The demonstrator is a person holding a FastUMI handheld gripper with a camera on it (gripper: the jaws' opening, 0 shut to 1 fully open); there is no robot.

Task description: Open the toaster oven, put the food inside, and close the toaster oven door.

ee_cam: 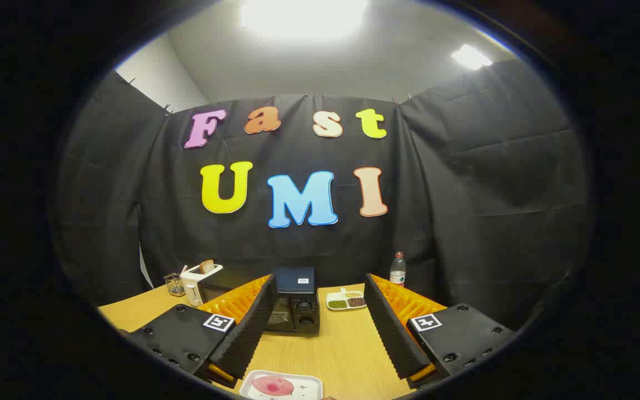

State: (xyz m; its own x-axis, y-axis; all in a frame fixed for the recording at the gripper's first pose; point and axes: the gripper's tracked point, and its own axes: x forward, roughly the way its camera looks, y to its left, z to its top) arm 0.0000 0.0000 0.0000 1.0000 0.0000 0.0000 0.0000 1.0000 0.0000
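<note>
A black toaster oven [292,305] stands on the wooden table [342,355], beyond my fingers, its door shut and two knobs on its right side. My gripper [320,328] is open, with nothing between its fingers. Close below them, at the table's near edge, lies a white tray [282,385] holding a round pink piece of food [271,385].
A white toaster [198,283] with a slice of bread in it stands left of the oven, and a small glass [174,283] beside that. Right of the oven sit a white divided dish of beans [346,300] and a water bottle [398,269].
</note>
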